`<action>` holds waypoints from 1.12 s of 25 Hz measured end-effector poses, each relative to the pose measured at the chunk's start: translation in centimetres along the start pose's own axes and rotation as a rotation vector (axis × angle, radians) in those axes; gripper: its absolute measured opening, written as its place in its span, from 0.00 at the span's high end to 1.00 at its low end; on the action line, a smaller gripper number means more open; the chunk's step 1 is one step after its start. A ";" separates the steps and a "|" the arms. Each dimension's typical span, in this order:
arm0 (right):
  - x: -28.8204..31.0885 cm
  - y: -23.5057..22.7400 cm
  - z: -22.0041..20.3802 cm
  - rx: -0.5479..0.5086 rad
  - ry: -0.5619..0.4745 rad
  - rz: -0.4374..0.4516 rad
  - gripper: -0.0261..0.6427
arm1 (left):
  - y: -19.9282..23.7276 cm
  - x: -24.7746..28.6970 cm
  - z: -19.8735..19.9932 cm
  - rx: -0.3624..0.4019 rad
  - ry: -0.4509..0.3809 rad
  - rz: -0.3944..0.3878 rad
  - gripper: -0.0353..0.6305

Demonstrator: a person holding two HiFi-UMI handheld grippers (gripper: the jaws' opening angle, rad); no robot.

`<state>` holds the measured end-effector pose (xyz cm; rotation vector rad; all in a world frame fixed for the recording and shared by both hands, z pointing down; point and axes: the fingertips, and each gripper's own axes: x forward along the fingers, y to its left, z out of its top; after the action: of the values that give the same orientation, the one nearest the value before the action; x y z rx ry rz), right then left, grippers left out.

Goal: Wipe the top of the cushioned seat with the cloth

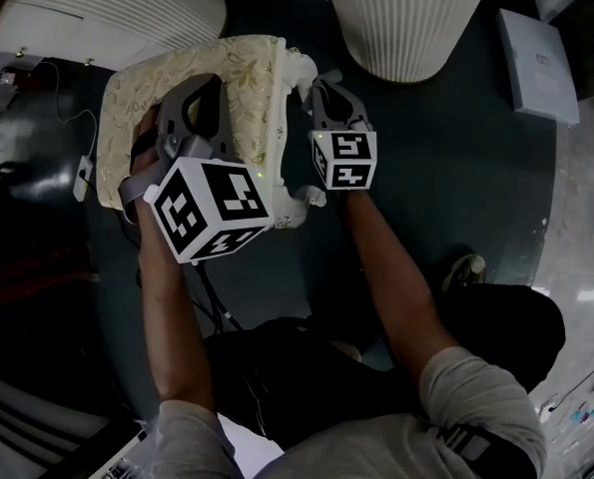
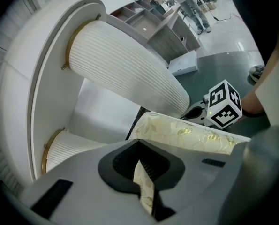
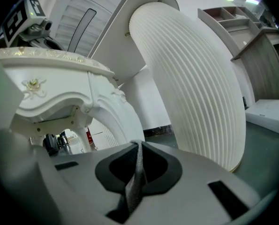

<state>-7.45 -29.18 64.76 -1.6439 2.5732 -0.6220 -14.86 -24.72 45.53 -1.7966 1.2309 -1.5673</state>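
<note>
- Two grippers work at a stool. L gripper [image 2: 146,187] has its jaws pressed together on a thin cream fabric strip [image 2: 142,172]. The strip's leaf print matches the seat top; can't tell if it's part of the cover.
- R gripper [image 3: 135,184] has its jaws clamped on a fold of grey cloth [image 3: 138,165], which runs up betw. them.
- L gripper's marker cube [image 1: 212,208] hangs over the near-right part of the cushioned seat [image 1: 157,88].
- R gripper sits just beside the seat's right edge, lower than the top, by the white carved frame [image 3: 59,93]. The cloth is held there, apart from the cushion top.
- Seat stands on a dark green floor [image 1: 456,168], near ribbed white columns [image 1: 406,18].
- Writing: only b/w square codes show, on both cubes. Print on the white flat box [image 1: 538,63] at far right is too small to read.
</note>
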 end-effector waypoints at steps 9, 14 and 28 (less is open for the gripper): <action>-0.6 1.2 5.4 -0.048 -0.086 0.073 0.94 | 0.1 0.0 -0.1 -0.020 -0.008 0.001 0.93; -1.0 2.1 7.3 -0.118 -0.104 0.120 0.94 | 0.1 0.0 -0.1 -0.023 -0.011 0.000 0.93; -3.0 6.2 10.9 -0.217 -0.173 0.295 0.94 | 0.2 -0.1 -0.1 -0.037 -0.015 0.010 0.93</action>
<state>-8.94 -27.72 51.99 -1.2567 2.7510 -0.1808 -15.05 -24.75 45.32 -1.8196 1.2676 -1.5324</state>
